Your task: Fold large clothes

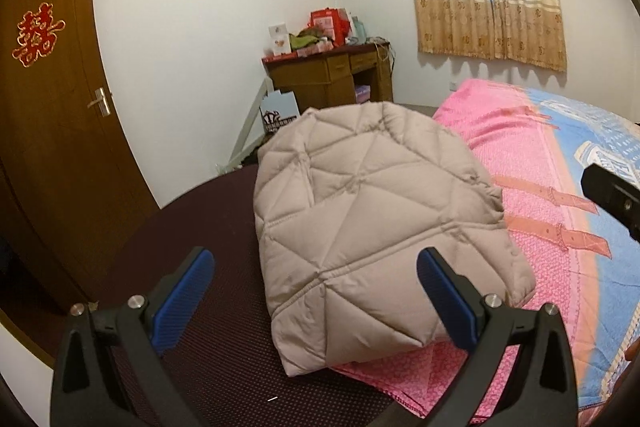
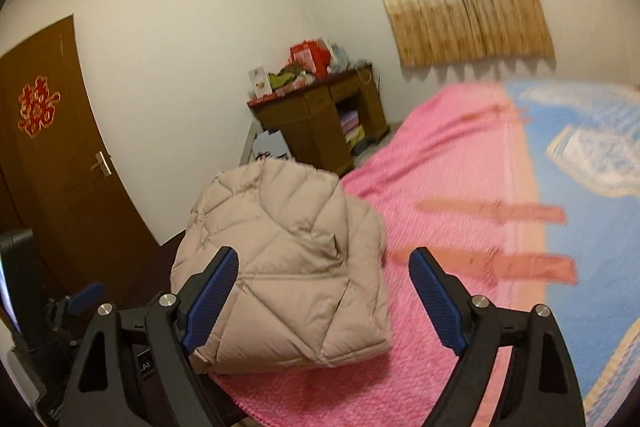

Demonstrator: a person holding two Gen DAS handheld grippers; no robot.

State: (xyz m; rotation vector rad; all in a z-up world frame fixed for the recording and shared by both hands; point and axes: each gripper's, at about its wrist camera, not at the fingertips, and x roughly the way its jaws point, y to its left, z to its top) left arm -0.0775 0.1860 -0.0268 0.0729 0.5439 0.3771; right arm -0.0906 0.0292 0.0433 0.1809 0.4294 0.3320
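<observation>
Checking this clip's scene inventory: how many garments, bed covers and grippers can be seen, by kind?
Quilted beige jacket, folded, lying across the bed's edge: 1
Pink and blue bedspread: 1
Dark dotted sheet under the jacket's left side: 1
Grippers, left gripper and right gripper, both open and empty: 2
Total: 5

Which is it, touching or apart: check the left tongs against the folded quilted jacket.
Apart. The left wrist view shows the left tongs open, the jacket lying beyond and between the fingers, clear of both blue pads.
</observation>
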